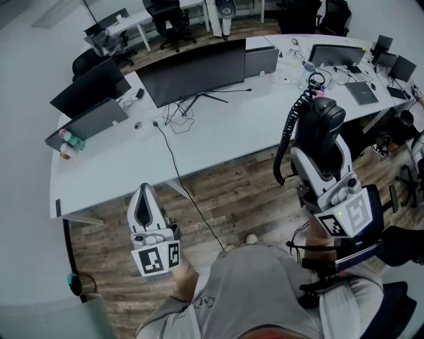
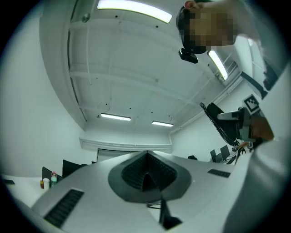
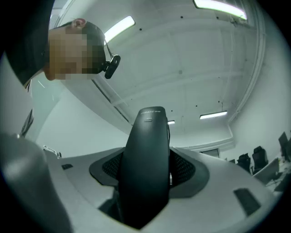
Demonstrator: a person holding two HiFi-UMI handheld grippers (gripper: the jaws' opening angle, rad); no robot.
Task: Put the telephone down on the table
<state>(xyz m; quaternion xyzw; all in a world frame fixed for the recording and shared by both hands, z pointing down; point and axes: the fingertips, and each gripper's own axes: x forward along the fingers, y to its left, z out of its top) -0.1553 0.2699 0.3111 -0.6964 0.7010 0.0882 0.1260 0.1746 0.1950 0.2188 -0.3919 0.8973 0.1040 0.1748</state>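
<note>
The telephone handset (image 1: pixel 319 126) is black, with a coiled black cord (image 1: pixel 289 136) hanging at its left. My right gripper (image 1: pixel 320 162) is shut on its lower part and holds it upright, above the wooden floor just in front of the white table (image 1: pixel 218 142). In the right gripper view the handset (image 3: pixel 145 159) stands between the two jaws and points at the ceiling. My left gripper (image 1: pixel 144 191) is shut and holds nothing; it sits lower left, in front of the table's near edge. Its jaws meet at the tip in the left gripper view (image 2: pixel 146 157).
On the table stand a large dark monitor (image 1: pixel 192 69), a second monitor (image 1: pixel 89 86), a laptop (image 1: pixel 334 54) and small clutter at the far right. A black cable (image 1: pixel 173 162) runs off the table's front edge to the floor. Office chairs (image 1: pixel 165 16) stand behind.
</note>
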